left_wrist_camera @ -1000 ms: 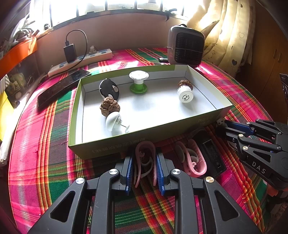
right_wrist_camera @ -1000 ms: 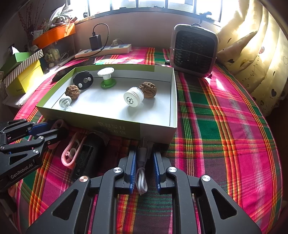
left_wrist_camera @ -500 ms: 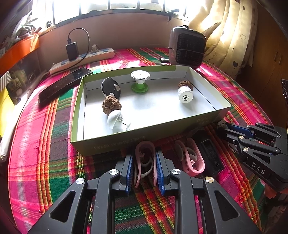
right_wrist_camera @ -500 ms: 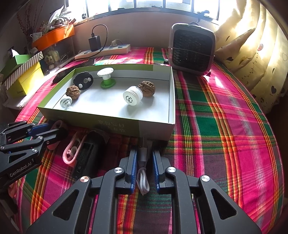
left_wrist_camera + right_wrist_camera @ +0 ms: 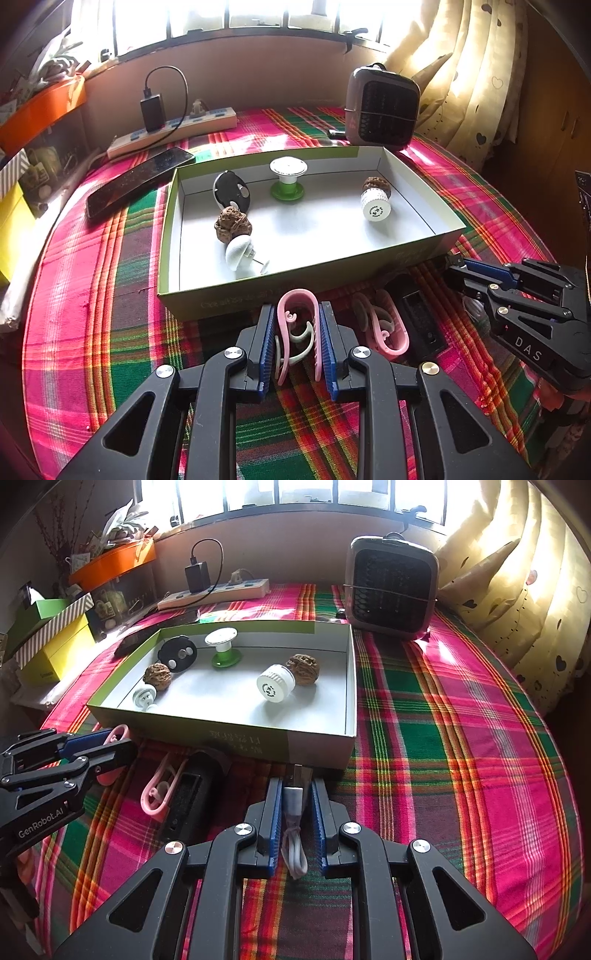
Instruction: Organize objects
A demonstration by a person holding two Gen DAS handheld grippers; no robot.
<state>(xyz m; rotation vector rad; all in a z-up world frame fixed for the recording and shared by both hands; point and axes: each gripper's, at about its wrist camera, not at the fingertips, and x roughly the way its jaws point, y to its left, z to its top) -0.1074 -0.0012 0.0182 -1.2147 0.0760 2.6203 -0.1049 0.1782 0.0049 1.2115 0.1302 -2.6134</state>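
Note:
My left gripper (image 5: pixel 296 314) is shut on a pink clip (image 5: pixel 295 301), low over the plaid cloth just in front of the green and white box (image 5: pixel 295 284). In the right wrist view the same gripper (image 5: pixel 110 744) shows at the left edge. My right gripper (image 5: pixel 297 786) is shut on a white USB cable (image 5: pixel 293 801), whose metal plug points at the box (image 5: pixel 240 738). A second pink clip (image 5: pixel 384 328) and a black device (image 5: pixel 417 317) lie between the two grippers. The box holds two walnuts (image 5: pixel 232 223), a spool (image 5: pixel 288 177), a white cap (image 5: pixel 375 206) and other small items.
A small heater (image 5: pixel 382 107) stands behind the box at the right. A power strip (image 5: pixel 173 131) with a charger lies along the back wall, and a phone (image 5: pixel 140 181) lies left of the box. Yellow and green boxes (image 5: pixel 55 646) stand at the far left. Curtains hang on the right.
The right gripper's jaws have drawn slightly closer onto the white cable. The left gripper still holds the pink clip, and both views have barely shifted.

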